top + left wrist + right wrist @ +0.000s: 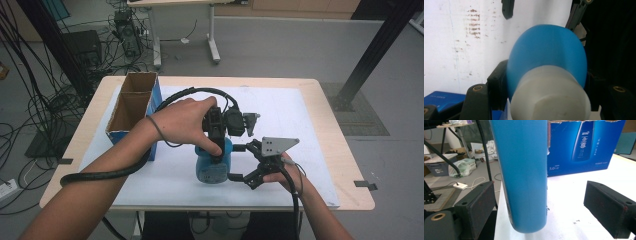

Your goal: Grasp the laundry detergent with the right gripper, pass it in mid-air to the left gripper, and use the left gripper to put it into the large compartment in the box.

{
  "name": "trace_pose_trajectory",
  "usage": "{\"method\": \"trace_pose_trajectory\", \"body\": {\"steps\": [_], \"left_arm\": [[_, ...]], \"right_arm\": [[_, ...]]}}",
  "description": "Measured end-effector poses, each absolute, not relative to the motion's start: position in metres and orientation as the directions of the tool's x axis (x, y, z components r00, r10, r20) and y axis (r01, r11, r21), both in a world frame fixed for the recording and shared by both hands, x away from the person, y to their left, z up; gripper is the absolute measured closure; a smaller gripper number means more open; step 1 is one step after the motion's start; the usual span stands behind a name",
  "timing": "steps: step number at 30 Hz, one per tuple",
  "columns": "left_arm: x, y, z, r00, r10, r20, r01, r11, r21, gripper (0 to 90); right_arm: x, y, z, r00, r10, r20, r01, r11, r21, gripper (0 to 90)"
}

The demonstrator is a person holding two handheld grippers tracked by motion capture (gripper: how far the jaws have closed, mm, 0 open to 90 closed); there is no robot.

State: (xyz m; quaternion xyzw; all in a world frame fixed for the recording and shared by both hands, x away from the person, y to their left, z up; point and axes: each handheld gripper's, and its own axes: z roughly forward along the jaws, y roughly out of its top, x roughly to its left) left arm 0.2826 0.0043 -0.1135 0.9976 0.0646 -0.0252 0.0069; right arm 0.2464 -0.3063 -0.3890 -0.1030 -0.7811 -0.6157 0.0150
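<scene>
In the high view we see the blue bottle standing on the white mat, near the table's front edge and right of the open blue carton. The left gripper comes down over the bottle's top, its jaws clamped on the neck; the hand and gripper body hide the cap from above. In the left gripper view we make out the white cap and blue shoulder, blurred and cut off at the lower edge. The right gripper sits just right of the bottle with jaws apart. In the right gripper view its pads stand clear of the blue wall on both sides; the bottle's top runs out of frame. The carton's printing is too small for us to read.
</scene>
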Motion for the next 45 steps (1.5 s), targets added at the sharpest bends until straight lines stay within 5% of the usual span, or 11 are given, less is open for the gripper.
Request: {"method": "trace_pose_trajectory", "body": {"steps": [45], "left_arm": [[0.280, 0.011, -0.113, 0.980, 0.192, -0.045, 0.192, -0.981, 0.006, 37.2]], "right_arm": [[0.229, -0.379, -0.396, -0.858, 0.491, 0.155, 0.284, 0.201, 0.937, 9.4]]}}
